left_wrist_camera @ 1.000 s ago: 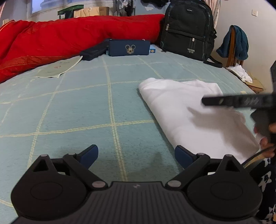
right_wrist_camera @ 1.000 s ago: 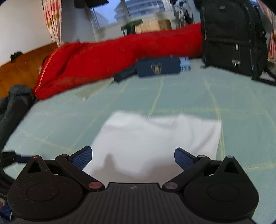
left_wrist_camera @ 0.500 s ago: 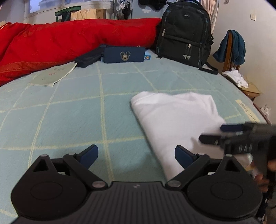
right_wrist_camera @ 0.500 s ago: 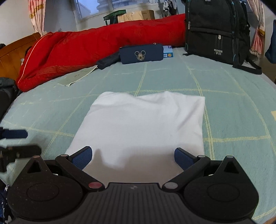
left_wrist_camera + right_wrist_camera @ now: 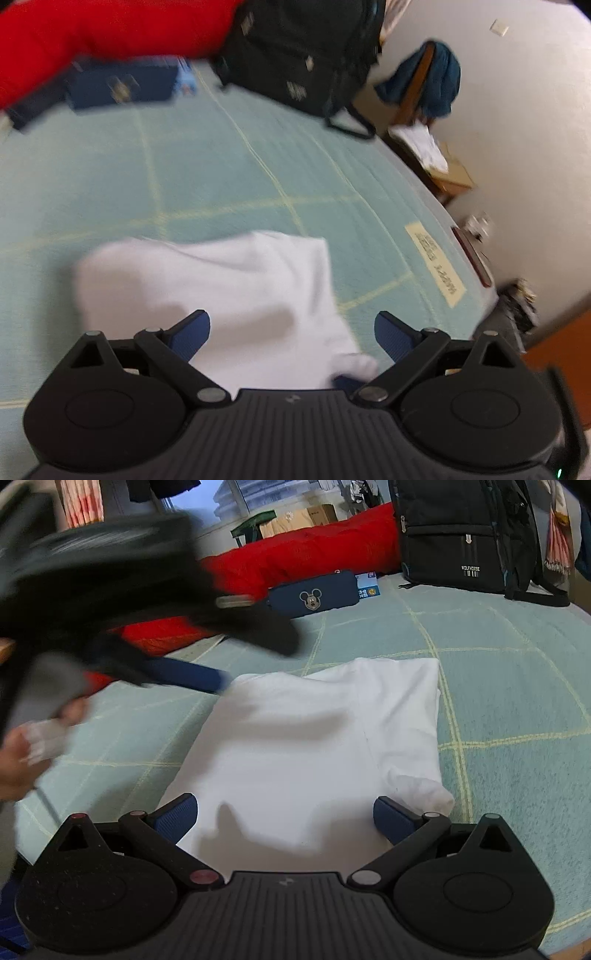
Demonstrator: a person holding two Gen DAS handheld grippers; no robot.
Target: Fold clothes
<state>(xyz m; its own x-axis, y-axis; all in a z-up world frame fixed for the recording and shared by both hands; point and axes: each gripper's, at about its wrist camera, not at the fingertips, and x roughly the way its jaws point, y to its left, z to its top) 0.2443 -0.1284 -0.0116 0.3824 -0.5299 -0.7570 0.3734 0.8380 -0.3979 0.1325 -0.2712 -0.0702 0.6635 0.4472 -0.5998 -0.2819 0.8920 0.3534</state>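
The white garment (image 5: 317,738) lies folded into a rough rectangle on the bed (image 5: 517,686), flat on its pale green cover with thin yellow grid lines; its near right corner bunches up into a small lump. In the right wrist view the right gripper (image 5: 284,814) hangs just over the near edge of the cloth with its blue-padded fingers (image 5: 175,818) spread wide and nothing between them. The left gripper (image 5: 291,332) shows the same released spread in its own view, above the near end of the garment (image 5: 221,291), which that blurred picture shows lying slantwise. From the right wrist camera the left gripper (image 5: 184,672) also appears as a dark smeared shape coming in from the left, one blue finger reaching to the far left corner of the cloth; whether it touches the fabric cannot be told through the blur. A hand (image 5: 22,760) grips its handle at the left edge. Beyond the garment, well apart from it, a navy pouch (image 5: 314,596) with a cartoon mouse face lies on the bed, a red quilt (image 5: 314,550) is heaped behind it, and a black backpack (image 5: 465,531) stands upright at the far right. The left wrist view adds a chair (image 5: 424,85) draped with a teal cloth beside the bed, against a pale wall.
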